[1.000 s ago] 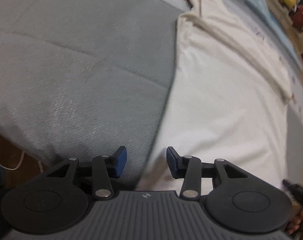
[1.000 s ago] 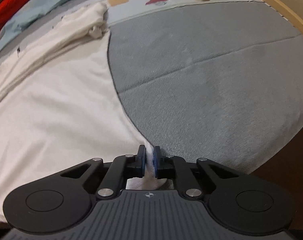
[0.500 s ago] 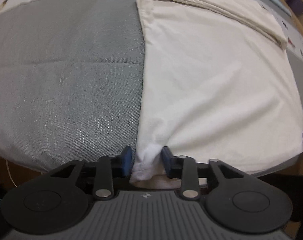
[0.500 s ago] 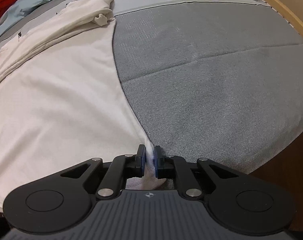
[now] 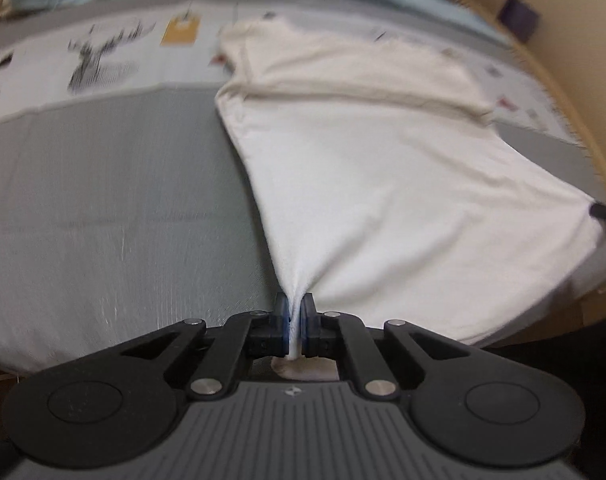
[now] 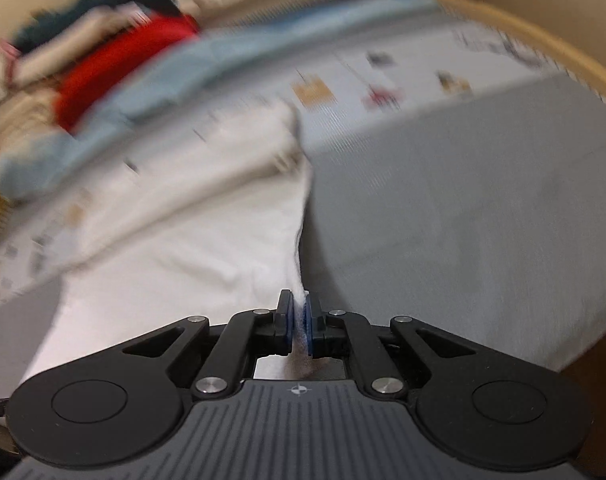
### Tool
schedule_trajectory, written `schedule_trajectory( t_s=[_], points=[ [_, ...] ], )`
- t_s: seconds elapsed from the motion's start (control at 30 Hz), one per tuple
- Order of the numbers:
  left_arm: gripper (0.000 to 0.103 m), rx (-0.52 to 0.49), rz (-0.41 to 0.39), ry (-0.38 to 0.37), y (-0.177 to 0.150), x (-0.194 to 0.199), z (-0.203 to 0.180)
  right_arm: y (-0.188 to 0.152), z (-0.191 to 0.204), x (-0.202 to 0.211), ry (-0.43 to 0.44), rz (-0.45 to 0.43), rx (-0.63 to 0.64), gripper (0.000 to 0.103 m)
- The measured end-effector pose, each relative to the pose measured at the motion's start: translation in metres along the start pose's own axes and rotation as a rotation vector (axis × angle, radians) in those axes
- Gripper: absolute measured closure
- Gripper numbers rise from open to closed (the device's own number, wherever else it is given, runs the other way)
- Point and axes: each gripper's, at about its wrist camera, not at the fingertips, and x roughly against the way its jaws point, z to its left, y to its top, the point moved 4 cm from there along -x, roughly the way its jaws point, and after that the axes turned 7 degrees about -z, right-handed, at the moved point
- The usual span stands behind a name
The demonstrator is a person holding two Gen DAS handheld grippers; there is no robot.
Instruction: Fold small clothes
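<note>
Cloth is what both tools grasp at this moment. The left tool (image 5: pixel 294 322) has just been closing its jaws, and now the blue pads (image 5: pixel 282 320) press together on a corner of the white shirt (image 5: pixel 383 184), with a thin pinch of fabric standing between them and a bit more bunched behind. From this tool the shirt spreads away forward and to the right, pulled into a tight ridge near the pads and wider farther off. Its far end is folded over in a thick band. At the right edge of that view a small dark tip touches the other near corner of the shirt; I think it belongs to the other tool, but it is too small to be sure.

The right tool (image 6: pixel 299 322) is clenched also, on the opposite near corner of the same shirt, and here the fabric runs away forward and to the left. The shirt lies on a bed with a grey blanket (image 5: pixel 103 200), which shows on the outer side of each tool. Beyond the shirt is a printed sheet (image 5: pixel 103 52) with small pictures, then a light blue cover (image 6: pixel 183 72). Farther behind, in the right view, sits a blurred pile with something red (image 6: pixel 119 60).
</note>
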Motion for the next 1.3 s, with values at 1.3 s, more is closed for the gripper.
schedule_trajectory(
  t_s=[1.3],
  points=[
    [0.086, 0.091, -0.037, 0.021, 0.079, -0.067, 0.089, 0.042, -0.064, -0.088, -0.089, 0.094, -0.157, 0.087]
  ],
)
